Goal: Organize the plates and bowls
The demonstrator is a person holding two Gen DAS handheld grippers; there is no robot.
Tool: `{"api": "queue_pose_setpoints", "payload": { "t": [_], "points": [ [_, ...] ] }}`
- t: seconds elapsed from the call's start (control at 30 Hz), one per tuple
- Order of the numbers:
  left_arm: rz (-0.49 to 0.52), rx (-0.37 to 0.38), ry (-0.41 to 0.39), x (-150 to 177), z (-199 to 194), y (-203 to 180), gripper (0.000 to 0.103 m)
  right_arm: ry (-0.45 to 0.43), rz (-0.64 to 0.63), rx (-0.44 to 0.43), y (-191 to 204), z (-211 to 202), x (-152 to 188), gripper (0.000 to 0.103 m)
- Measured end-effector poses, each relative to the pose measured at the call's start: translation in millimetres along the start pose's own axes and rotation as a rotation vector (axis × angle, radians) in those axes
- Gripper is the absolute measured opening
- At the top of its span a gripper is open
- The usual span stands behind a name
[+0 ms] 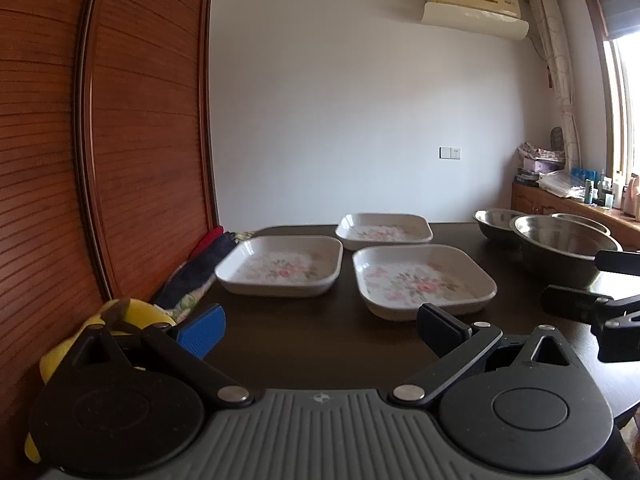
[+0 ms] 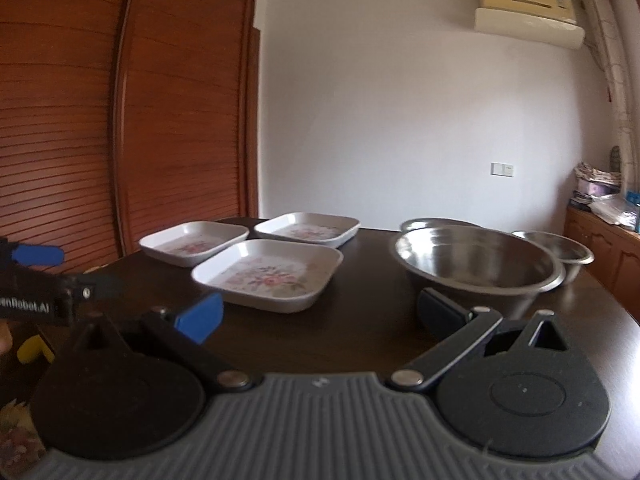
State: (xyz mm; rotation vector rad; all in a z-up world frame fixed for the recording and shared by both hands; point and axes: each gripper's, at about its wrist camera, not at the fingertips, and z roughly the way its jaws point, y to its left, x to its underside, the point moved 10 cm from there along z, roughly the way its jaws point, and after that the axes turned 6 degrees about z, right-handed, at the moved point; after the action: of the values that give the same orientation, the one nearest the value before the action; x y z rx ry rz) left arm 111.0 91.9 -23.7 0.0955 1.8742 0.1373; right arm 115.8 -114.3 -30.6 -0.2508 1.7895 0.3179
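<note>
From the left wrist view I see a yellow thing [image 1: 132,312] and a heap of dark cloth [image 1: 204,268] wedged against the wooden door [image 1: 148,120] at the table's left edge; the right wrist view shows almost none of that, only a scrap of yellow low on the left. The right view, in turn, gives the whole of the big bowl [image 2: 478,266], which the left view cuts off behind the right tongs [image 1: 580,280] reaching in from the side.

The left tongs [image 1: 320,326] stand wide and hold nothing, hovering over the near table edge. The right tongs [image 2: 320,314] are also wide and empty; their right finger sits just before the big bowl.

Three square flowered plates [image 1: 424,280] lie flat on the left half of the dark table [image 1: 320,340], close together but apart, two nearer and one behind. Three steel bowls stand on the right half: the big one in front, a second [image 2: 436,224] behind it, a small one [image 2: 560,252] to its right, possibly touching it, though the blur hides the gap. A bare strip runs between plates and bowls, and more bare wood lies along the near edge.

Behind is a white wall with an air conditioner [image 2: 528,12]; a cluttered sideboard [image 1: 580,200] runs under the window on the right.
</note>
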Motion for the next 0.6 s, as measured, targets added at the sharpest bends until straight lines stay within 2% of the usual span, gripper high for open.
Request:
{"api": "queue_pose_setpoints", "payload": {
  "t": [0.33,0.4,0.43,0.47,0.6],
  "points": [
    [0.024,0.062,-0.019,-31.7,11.7,14.7,0.103,0.049,-0.082,-0.078,34.7,24.3,-14.5,0.102],
    [0.042,0.076,-0.016,-36.7,15.9,10.6,0.103,0.062,-0.092,-0.087,37.1,29.7,-16.2,0.098],
    [0.049,0.087,-0.017,-39.8,17.8,8.3,0.103,0.070,-0.093,-0.088,37.1,32.5,-17.1,0.090],
    [0.052,0.094,-0.018,-43.0,19.6,6.9,0.103,0.079,-0.092,-0.090,36.9,34.9,-17.7,0.088],
    [0.060,0.148,0.000,-47.5,28.7,-3.6,0.103,0.095,-0.115,-0.088,37.3,44.9,-21.7,0.085]
  ]
}}
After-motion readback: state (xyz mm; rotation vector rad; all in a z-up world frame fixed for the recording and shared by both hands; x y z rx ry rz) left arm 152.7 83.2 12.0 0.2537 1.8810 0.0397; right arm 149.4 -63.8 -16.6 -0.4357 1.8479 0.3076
